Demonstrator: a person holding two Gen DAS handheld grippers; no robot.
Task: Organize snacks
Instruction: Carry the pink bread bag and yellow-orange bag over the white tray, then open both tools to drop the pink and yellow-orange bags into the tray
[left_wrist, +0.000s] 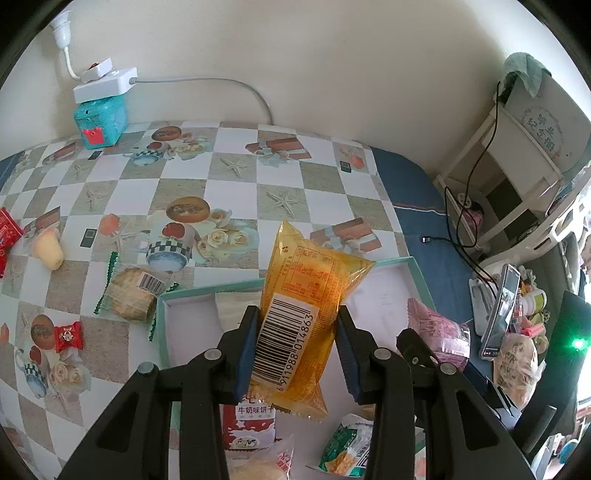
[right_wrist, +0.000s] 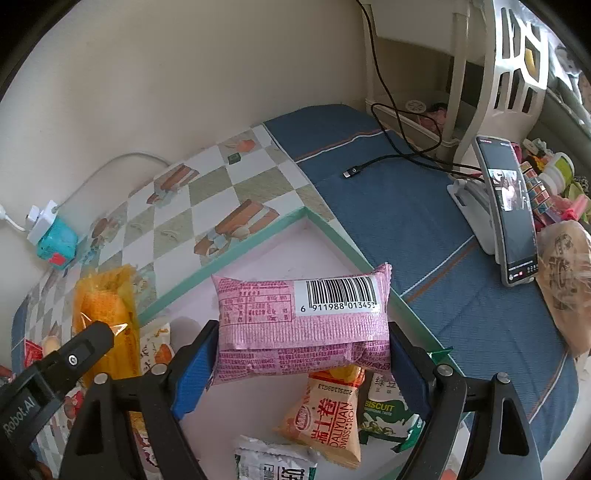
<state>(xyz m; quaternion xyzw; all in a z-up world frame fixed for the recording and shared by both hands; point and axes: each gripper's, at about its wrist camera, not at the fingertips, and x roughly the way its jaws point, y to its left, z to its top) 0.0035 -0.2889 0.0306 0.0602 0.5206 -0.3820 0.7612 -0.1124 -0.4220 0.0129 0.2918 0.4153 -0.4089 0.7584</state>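
Note:
My left gripper (left_wrist: 297, 332) is shut on an orange-yellow snack packet (left_wrist: 310, 280), barcode side up, held above a shallow white box with a teal rim (left_wrist: 393, 263). My right gripper (right_wrist: 303, 345) is shut on a pink packet (right_wrist: 295, 295), gripped crosswise by its ends over the same box (right_wrist: 236, 251). Each view shows the other gripper at its side: the right one with the pink packet (left_wrist: 439, 328), the left one with the orange packet (right_wrist: 103, 314). Inside the box lie an orange Swiss-roll packet (right_wrist: 325, 417), a green biscuit packet (right_wrist: 384, 410) and a white packet (right_wrist: 273, 461).
On the checkered tablecloth left of the box lie a round wrapped cake (left_wrist: 129, 291), a red candy (left_wrist: 68, 334), a yellow jelly cup (left_wrist: 48, 247) and a red packet (left_wrist: 7, 236). A power strip on a teal toy (left_wrist: 99, 110) stands at the wall. A phone on a stand (right_wrist: 509, 214), a black cable (right_wrist: 391, 158) and a white shelf are to the right.

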